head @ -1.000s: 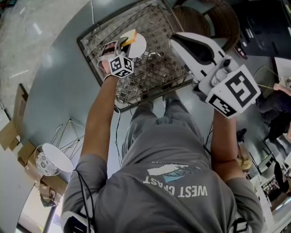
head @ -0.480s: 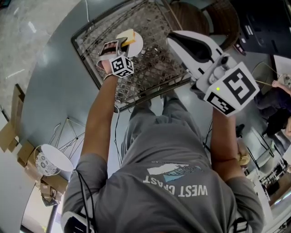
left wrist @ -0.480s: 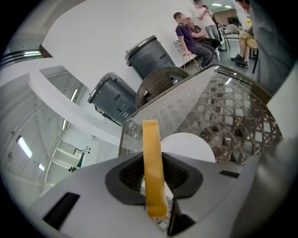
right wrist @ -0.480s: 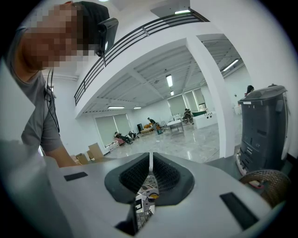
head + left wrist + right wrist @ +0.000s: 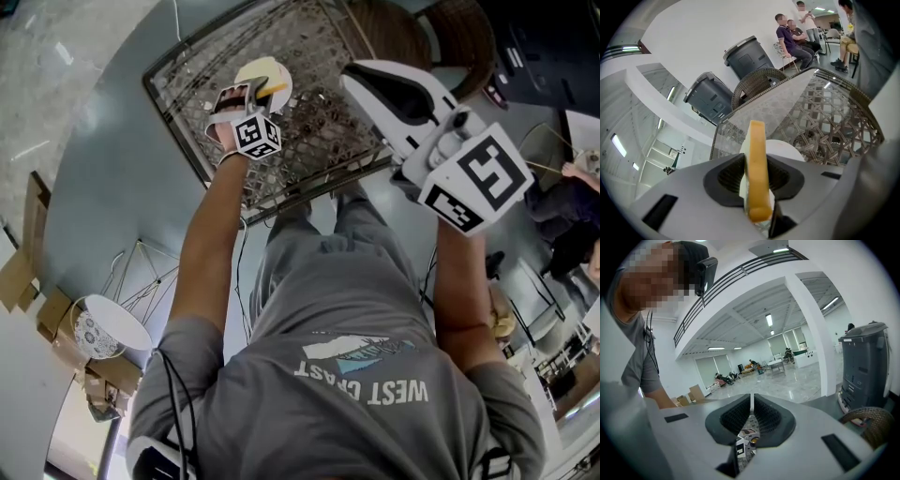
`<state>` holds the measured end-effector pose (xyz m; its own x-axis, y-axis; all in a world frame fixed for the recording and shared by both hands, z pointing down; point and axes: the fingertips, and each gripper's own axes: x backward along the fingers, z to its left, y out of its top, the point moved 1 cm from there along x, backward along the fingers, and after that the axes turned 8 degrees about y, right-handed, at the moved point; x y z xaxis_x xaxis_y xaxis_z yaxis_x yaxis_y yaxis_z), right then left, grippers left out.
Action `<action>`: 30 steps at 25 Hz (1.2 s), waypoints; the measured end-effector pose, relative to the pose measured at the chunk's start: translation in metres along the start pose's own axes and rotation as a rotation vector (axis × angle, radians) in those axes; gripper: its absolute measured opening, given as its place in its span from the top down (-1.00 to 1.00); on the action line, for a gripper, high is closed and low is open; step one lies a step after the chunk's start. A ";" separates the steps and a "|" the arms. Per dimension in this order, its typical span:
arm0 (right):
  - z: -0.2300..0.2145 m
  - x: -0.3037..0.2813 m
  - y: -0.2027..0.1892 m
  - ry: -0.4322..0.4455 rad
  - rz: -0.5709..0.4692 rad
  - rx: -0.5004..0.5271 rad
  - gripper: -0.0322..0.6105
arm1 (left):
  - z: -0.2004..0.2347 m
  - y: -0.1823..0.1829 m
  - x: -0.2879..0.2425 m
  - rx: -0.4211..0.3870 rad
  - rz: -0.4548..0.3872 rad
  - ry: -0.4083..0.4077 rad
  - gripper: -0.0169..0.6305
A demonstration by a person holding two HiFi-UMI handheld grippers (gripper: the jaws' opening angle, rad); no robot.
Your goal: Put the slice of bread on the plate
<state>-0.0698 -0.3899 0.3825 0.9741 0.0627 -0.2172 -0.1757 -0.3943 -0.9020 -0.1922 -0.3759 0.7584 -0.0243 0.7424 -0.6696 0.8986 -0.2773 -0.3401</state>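
One slice of pale bread with a golden crust (image 5: 757,140) stands on edge between the jaws of the left gripper (image 5: 756,177). Its dark ribbed pads press on the slice's two flat faces, so the jaws are closed only as far as the slice allows. The slice's long axis runs straight out along the jaws, with the crust edge turned up toward the camera. The round white plate (image 5: 787,149) lies just beyond and below the slice's far end, on the line the gripper points along. From above, the left gripper (image 5: 249,94) hangs over the plate's near side and the bread (image 5: 275,88) reaches in over the plate (image 5: 259,67). Whether it touches the plate cannot be told.

The right gripper (image 5: 751,403) has its jaws closed together on nothing. In the head view the right gripper (image 5: 361,77) is held high and well to the right of the plate, so the left one is far nearer. The glass-topped woven rattan table (image 5: 323,141) is bare all round the plate. The slice probably needs lowering and tipping flat before the jaws part, and nothing stands in the way
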 end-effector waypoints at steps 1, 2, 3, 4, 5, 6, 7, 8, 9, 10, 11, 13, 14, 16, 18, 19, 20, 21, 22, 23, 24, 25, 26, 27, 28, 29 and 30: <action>0.000 0.001 -0.001 0.000 0.000 -0.002 0.88 | -0.003 0.000 0.000 0.006 0.002 -0.007 0.65; 0.000 0.002 -0.001 -0.001 0.000 -0.003 0.88 | -0.005 0.001 0.000 0.013 0.006 -0.014 0.65; -0.001 0.003 -0.002 -0.001 0.000 -0.005 0.88 | -0.008 0.001 0.000 0.020 0.010 -0.022 0.65; -0.001 0.003 -0.002 -0.002 -0.001 -0.007 0.88 | -0.011 0.001 -0.001 0.027 0.015 -0.031 0.63; -0.002 0.004 -0.003 -0.003 -0.002 -0.008 0.88 | -0.014 0.001 -0.001 0.035 0.021 -0.042 0.60; -0.003 0.004 -0.003 -0.003 -0.002 -0.010 0.88 | -0.017 0.000 -0.002 0.046 0.028 -0.056 0.58; -0.003 0.004 -0.004 -0.003 -0.002 -0.011 0.88 | -0.021 -0.002 -0.004 0.059 0.038 -0.074 0.53; -0.003 0.004 -0.004 -0.003 -0.002 -0.011 0.88 | -0.025 -0.003 -0.006 0.073 0.048 -0.095 0.43; -0.003 0.005 -0.005 -0.004 -0.003 -0.012 0.88 | -0.029 -0.004 -0.007 0.085 0.056 -0.114 0.38; -0.003 0.005 -0.005 -0.004 -0.003 -0.013 0.88 | -0.031 -0.004 -0.008 0.095 0.063 -0.129 0.34; -0.003 0.006 -0.005 -0.005 -0.004 -0.014 0.88 | -0.033 -0.004 -0.009 0.103 0.068 -0.140 0.31; -0.003 0.007 -0.006 -0.007 -0.007 -0.015 0.88 | -0.036 -0.003 -0.010 0.117 0.079 -0.163 0.27; -0.003 0.009 -0.007 -0.009 -0.008 -0.016 0.88 | -0.039 -0.003 -0.010 0.125 0.087 -0.181 0.24; -0.002 0.011 -0.008 -0.011 -0.011 -0.018 0.88 | -0.046 -0.004 -0.011 0.140 0.104 -0.224 0.18; -0.003 0.013 -0.011 -0.012 -0.016 -0.020 0.88 | -0.053 -0.005 -0.011 0.151 0.120 -0.261 0.15; -0.003 0.014 -0.011 -0.013 -0.018 -0.021 0.88 | -0.056 -0.006 -0.011 0.156 0.128 -0.279 0.14; -0.003 0.015 -0.011 -0.014 -0.019 -0.022 0.88 | -0.060 -0.006 -0.010 0.163 0.137 -0.299 0.14; -0.003 0.016 -0.010 -0.015 -0.020 -0.023 0.88 | -0.063 -0.007 -0.008 0.172 0.146 -0.318 0.14; -0.002 0.017 -0.010 -0.016 -0.021 -0.023 0.88 | -0.065 -0.009 -0.007 0.182 0.153 -0.330 0.14; -0.001 0.017 -0.009 -0.018 -0.021 -0.024 0.88 | -0.066 -0.010 -0.006 0.191 0.157 -0.334 0.14; -0.001 0.018 -0.009 -0.019 -0.021 -0.025 0.88 | -0.066 -0.011 -0.006 0.198 0.159 -0.334 0.14; -0.001 0.018 -0.009 -0.019 -0.021 -0.025 0.88 | -0.065 -0.012 -0.006 0.205 0.160 -0.332 0.14; -0.001 0.019 -0.010 -0.020 -0.022 -0.026 0.88 | -0.064 -0.011 -0.006 0.213 0.160 -0.331 0.14; -0.001 0.020 -0.010 -0.021 -0.022 -0.027 0.88 | -0.063 -0.011 -0.006 0.223 0.161 -0.331 0.14; -0.001 0.021 -0.011 -0.020 -0.023 -0.028 0.88 | -0.062 -0.010 -0.006 0.235 0.162 -0.333 0.14; -0.001 0.021 -0.011 -0.019 -0.025 -0.028 0.88 | -0.061 -0.009 -0.006 0.247 0.163 -0.334 0.14; -0.001 0.022 -0.011 -0.018 -0.027 -0.028 0.88 | -0.059 -0.008 -0.005 0.258 0.163 -0.334 0.14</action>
<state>-0.0465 -0.3855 0.3878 0.9757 0.0896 -0.2001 -0.1456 -0.4177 -0.8968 -0.1731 -0.3416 0.8039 -0.0691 0.4506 -0.8900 0.7646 -0.5491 -0.3374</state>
